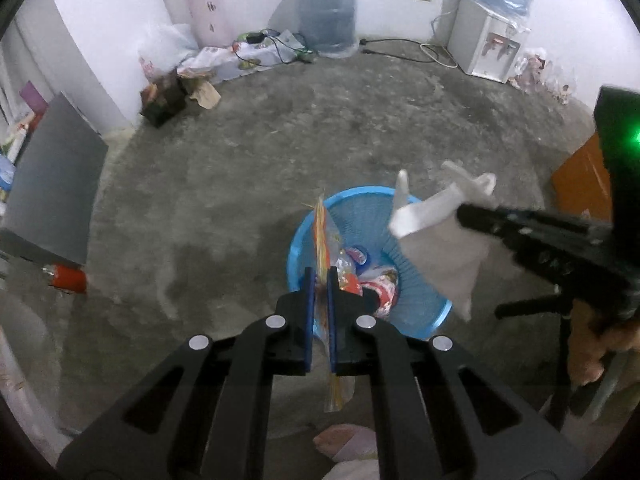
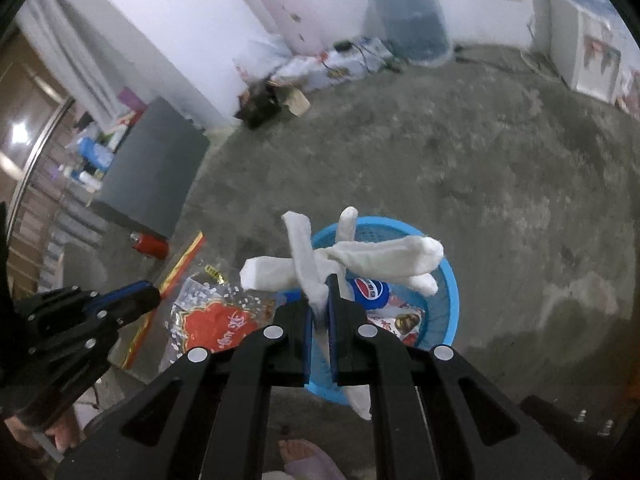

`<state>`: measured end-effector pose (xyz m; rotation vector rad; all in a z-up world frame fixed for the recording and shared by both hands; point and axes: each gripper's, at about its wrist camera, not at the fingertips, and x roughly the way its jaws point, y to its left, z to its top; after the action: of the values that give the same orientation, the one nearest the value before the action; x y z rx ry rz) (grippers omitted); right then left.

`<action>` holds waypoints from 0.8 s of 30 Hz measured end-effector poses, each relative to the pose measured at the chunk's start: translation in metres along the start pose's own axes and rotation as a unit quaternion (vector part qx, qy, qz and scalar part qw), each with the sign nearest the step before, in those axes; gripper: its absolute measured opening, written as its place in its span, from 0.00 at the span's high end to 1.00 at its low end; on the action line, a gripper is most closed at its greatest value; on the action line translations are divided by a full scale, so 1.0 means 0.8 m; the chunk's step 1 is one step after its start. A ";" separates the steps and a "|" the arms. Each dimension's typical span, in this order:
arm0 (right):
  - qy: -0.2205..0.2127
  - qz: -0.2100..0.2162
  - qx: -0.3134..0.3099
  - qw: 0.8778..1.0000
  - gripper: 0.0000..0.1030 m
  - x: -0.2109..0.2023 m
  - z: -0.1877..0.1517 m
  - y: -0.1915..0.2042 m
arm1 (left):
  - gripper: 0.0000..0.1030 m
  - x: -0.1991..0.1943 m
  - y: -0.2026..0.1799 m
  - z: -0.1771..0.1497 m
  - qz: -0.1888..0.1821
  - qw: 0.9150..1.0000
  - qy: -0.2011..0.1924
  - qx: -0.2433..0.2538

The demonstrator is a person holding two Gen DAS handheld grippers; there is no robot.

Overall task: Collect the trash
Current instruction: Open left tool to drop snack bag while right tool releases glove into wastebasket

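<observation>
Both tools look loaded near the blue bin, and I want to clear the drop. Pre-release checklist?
1. Left tool shut on the clear plastic snack wrapper with red and yellow print: ok.
2. Right tool shut on the crumpled white tissue paper: ok.
3. Round blue plastic mesh bin has room above the trash inside: ok.
4. Tissue over the bin opening: ok.
5. Wrapper fully over the bin: cannot tell; in the right view it hangs left of the rim.
6. Tools apart from each other: ok.

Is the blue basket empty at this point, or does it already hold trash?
Already holding trash. The blue basket stands upright with a Pepsi can and printed wrappers inside; how full it is cannot be told.
</observation>
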<state>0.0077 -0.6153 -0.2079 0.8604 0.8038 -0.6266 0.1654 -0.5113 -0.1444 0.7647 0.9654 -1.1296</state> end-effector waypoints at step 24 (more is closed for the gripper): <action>-0.048 -0.023 0.027 0.998 0.40 -0.044 -0.035 -0.019 | 0.57 -0.072 0.008 0.003 -0.072 0.992 -0.078 -0.070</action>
<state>-0.0335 -0.5938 -0.1966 0.8561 0.7252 -0.7281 0.1645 -0.4899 -0.0907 0.4928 0.9680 -1.2131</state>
